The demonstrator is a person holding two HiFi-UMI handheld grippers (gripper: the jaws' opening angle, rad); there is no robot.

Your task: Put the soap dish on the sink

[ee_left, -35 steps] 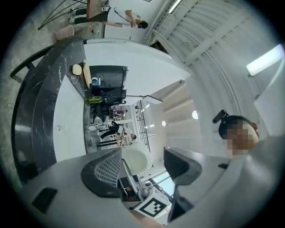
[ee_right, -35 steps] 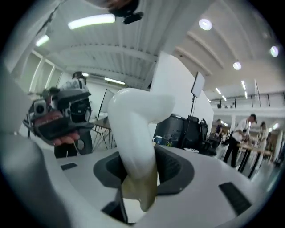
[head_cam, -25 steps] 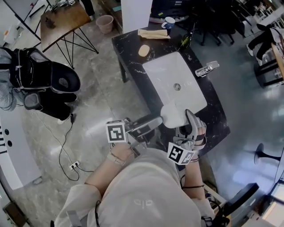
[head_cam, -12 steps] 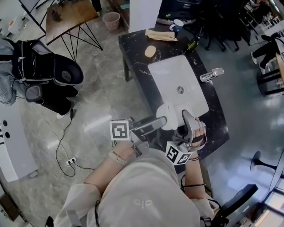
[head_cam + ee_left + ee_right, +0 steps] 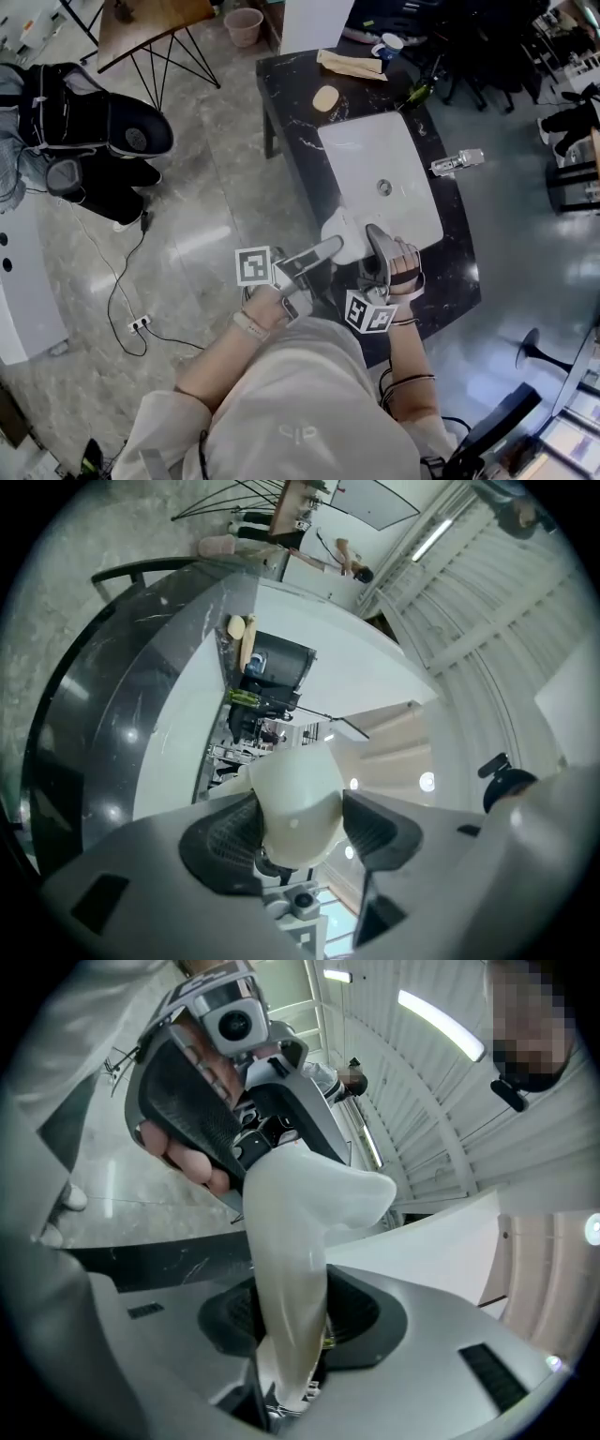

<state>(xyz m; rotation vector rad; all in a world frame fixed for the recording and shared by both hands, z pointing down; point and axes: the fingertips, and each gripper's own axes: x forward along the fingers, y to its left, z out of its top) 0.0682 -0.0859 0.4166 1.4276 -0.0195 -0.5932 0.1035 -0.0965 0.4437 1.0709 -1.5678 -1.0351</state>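
**Two grips on one dish (image 5: 339, 230), at the sink's (image 5: 370, 150) near rim**

At far left a black bag (image 5: 103, 131) slumps on the grey, glossy stone floor (image 5: 206, 206). A thin cable (image 5: 122, 281) trails from it to a socket strip (image 5: 139, 324). Beyond stands a wooden table (image 5: 155, 19) on thin black legs, with a pink bucket (image 5: 244, 23) just beside it.

The black marbled counter (image 5: 291, 94) fills the middle. Its far end carries a tan soap (image 5: 325, 97), a folded cloth (image 5: 352, 64), a cup (image 5: 387, 44) and a green bottle (image 5: 419, 92). The white rectangular sink is set into the counter, with its drain (image 5: 384, 187) near the centre and a chrome faucet (image 5: 457, 161) on the right edge.

The white dish hangs at the sink's near left corner, over rim and counter. Whether it touches them cannot be told. The left gripper (image 5: 334, 247) comes in from the left. Its jaws stand wide and are closing, with both pads against the dish's rounded end. The right gripper (image 5: 373, 232) reaches from the near side, its jaws about half apart and clamped on the dish's thin rim.
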